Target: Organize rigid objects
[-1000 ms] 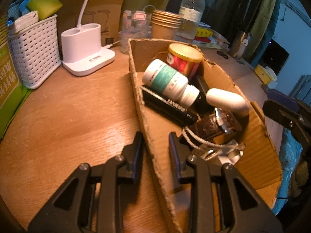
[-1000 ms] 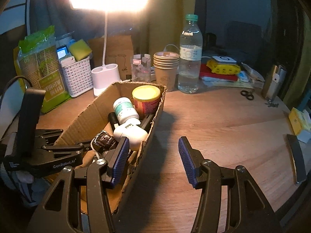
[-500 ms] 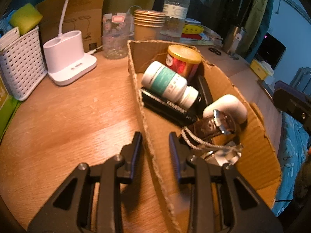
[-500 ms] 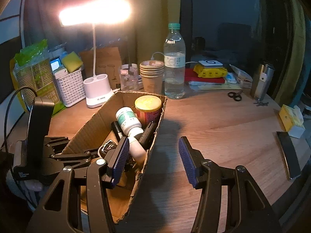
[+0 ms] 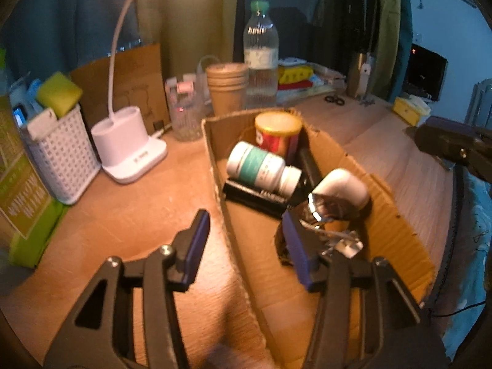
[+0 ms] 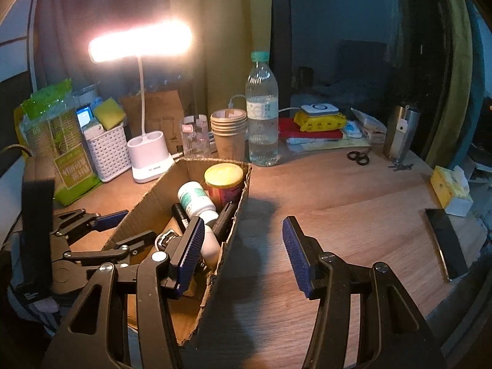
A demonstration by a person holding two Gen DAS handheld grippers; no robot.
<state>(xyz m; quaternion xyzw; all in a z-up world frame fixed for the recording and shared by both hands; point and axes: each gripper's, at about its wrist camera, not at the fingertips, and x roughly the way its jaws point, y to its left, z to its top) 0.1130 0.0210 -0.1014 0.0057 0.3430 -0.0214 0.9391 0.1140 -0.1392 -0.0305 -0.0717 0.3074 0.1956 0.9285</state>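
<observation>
Lamplit wooden desk (image 6: 353, 203): both grippers, left gripper (image 5: 246, 240) and right gripper (image 6: 243, 246), gape empty astride the cardboard box's (image 6: 147, 196) walls; inside it the pill bottle (image 5: 261, 167) lies loose, and a nudged wall might tip everything.

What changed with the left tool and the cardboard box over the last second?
The left tool let go of the brown cardboard box's side wall: its jaws, narrowly closed over that wall a second ago, now stand wide apart, astride it. The right tool stayed open, also straddling a box wall. The teal-labelled white pill bottle and yellow-lidded red can stayed in the box.
</observation>
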